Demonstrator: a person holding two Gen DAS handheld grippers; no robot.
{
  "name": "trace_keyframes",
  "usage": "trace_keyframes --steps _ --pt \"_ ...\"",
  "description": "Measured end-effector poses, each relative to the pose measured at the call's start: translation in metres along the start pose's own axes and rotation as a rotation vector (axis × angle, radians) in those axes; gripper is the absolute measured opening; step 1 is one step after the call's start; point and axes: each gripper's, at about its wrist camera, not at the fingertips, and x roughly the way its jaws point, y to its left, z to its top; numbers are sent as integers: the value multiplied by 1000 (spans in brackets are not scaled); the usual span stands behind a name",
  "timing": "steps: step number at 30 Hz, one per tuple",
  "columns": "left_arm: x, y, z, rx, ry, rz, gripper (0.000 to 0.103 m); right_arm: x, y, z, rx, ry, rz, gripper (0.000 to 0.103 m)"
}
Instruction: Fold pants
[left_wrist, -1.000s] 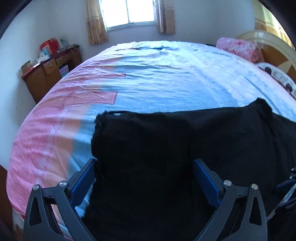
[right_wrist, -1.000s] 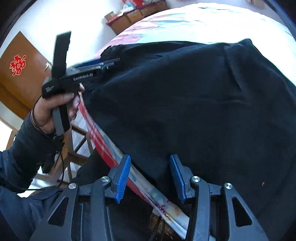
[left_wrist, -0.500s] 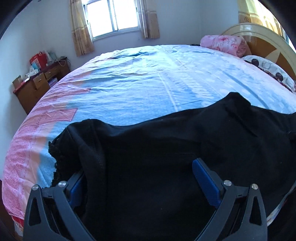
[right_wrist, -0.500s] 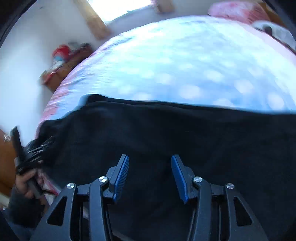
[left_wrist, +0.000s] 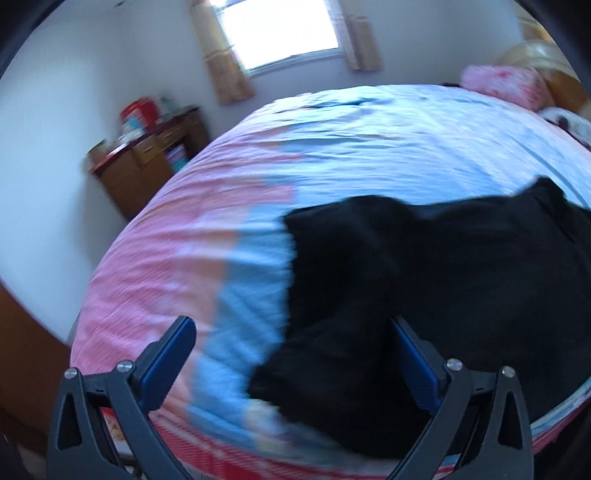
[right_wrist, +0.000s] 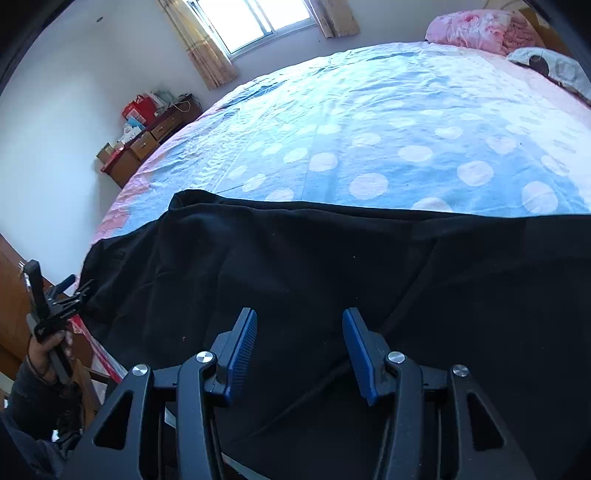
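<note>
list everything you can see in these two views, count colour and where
pants: one, black, spread along the near edge of the bed
bed sheet: one, blue with pale dots and a pink border, covering the bed
quilt: one, pink, bundled at the far right end of the bed
pillow: one, white with dark marks, beside the quilt
cabinet: one, brown wood, by the far wall, boxes on top
window: one, bright, beige curtains
left gripper: black with blue pads, open, at the pants' end
right gripper: black with blue pads, open, over the pants

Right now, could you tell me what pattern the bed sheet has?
The bed sheet is light blue with pale pink dots and pink edges, clearest in the right wrist view.
</note>
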Motion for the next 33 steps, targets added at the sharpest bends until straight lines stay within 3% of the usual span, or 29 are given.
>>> trace_keyframes --steps 3,7,10,14,15,16,17,21,23,24,26,27,29,30,33 --pt "-5 7 7 -32 -34 -27 103 -3 5 2 2 -10 -8 52" --pt "-4 -19 28 89 -89 1 103 -1 9 1 -7 1 -21 52" --pt "-9 -7 41 61 -126 -46 103 -5 12 -1 -18 -10 -54 52" --pt "11 31 44 -55 -46 -63 102 -16 12 -6 -27 -43 -60 52" --pt "19 41 43 -87 -13 -65 94 -17 12 -6 -25 -45 -57 52" --pt "26 47 40 -98 16 -77 78 -17 12 -6 -19 -49 -53 52" --pt "32 49 37 -93 48 -95 72 -16 14 -5 -18 -50 -45 52" --pt "38 27 11 -60 101 -178 70 -11 31 2 -45 -56 -19 52" --pt "39 21 2 -14 80 -97 79 -8 43 6 -64 -55 3 52" --pt "42 27 0 -17 68 -28 91 -5 50 7 -77 -50 13 52" --pt "50 44 -2 -41 87 124 90 1 63 9 -108 -36 25 52" --pt "53 56 -5 -72 95 149 90 4 69 9 -125 -29 27 52" --pt "53 77 -9 -157 104 119 89 7 81 9 -156 -23 42 52" --pt "46 83 -12 -198 79 46 89 8 86 8 -167 -24 48 52" --pt "30 79 -14 -216 24 -59 89 12 99 6 -193 -19 65 52"
